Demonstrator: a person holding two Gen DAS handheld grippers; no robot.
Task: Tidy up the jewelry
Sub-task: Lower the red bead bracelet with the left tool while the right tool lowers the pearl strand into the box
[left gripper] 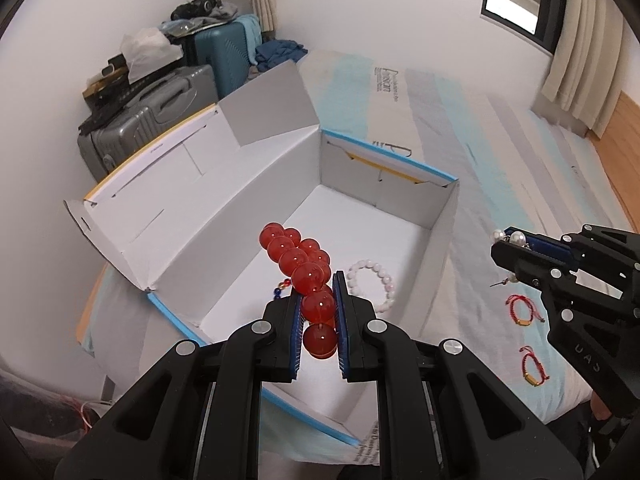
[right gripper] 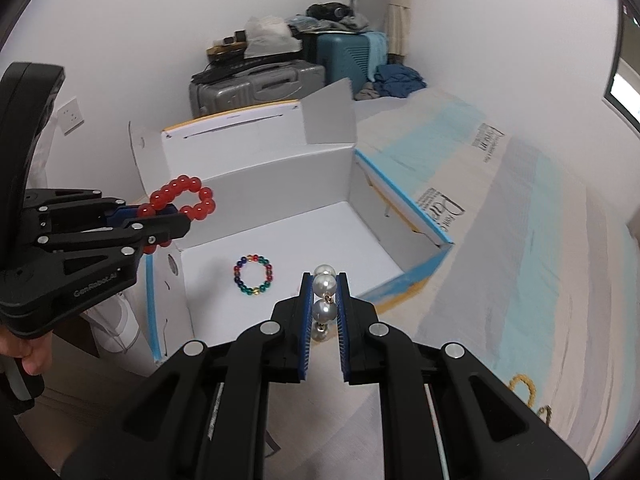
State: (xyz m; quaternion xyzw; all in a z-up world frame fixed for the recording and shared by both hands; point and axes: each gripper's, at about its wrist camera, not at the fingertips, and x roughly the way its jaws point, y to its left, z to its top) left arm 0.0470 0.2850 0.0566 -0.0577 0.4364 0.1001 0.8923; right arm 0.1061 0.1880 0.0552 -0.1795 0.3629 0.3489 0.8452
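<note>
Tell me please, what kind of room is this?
Most likely a bedroom at home. The white box stands on a bare mattress, suitcases are piled with clothes in the corner, and a curtain hangs by the window.

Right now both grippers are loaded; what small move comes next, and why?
Probably ease the left gripper lower into the white box before releasing: it is shut on the red bead bracelet above the box floor, where the white bracelet already lies.

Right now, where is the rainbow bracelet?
In the right wrist view, the rainbow bracelet lies flat on the floor of the box, towards its left wall.
</note>
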